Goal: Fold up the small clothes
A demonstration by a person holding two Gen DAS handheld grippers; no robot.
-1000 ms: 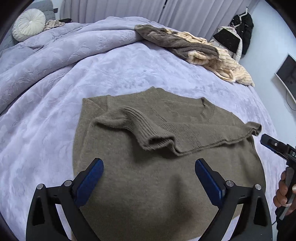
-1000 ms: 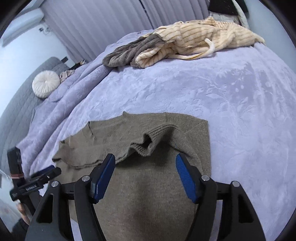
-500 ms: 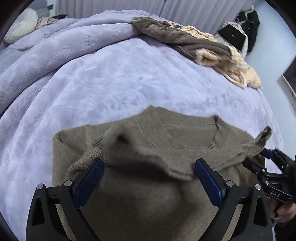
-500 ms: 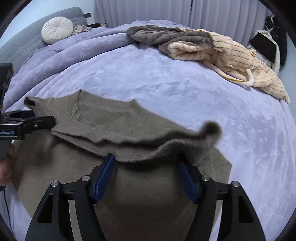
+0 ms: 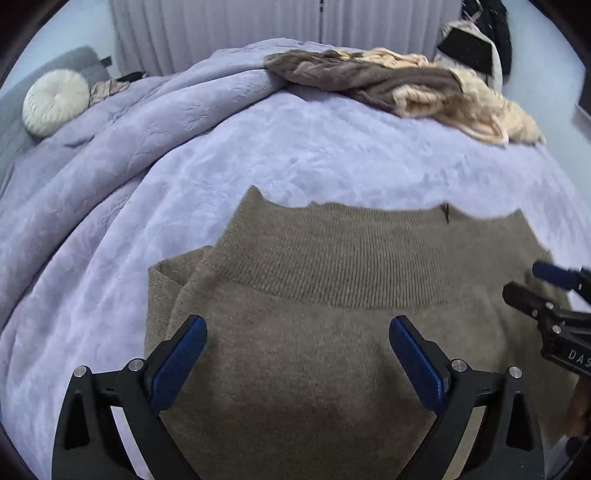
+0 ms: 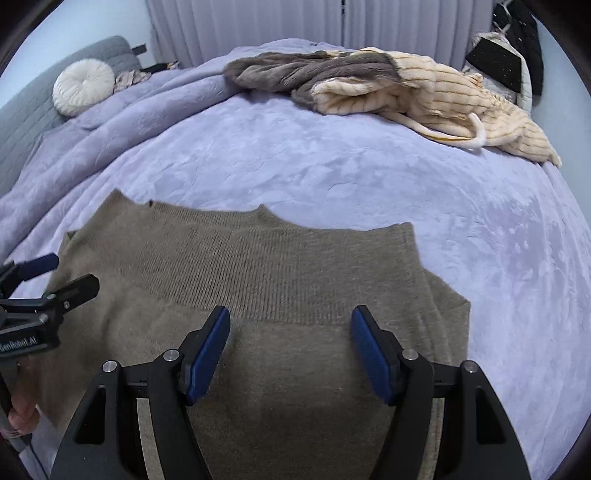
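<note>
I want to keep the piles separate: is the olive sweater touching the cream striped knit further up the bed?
Apart. The right wrist view shows a broad stretch of bare lilac blanket between the olive sweater and the cream striped knit.

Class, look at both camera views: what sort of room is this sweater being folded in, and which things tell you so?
Most likely a bedroom. The brown sweater lies on a bed with a lilac quilt; a round white cushion sits by a grey padded headboard, and curtains hang behind.
</note>
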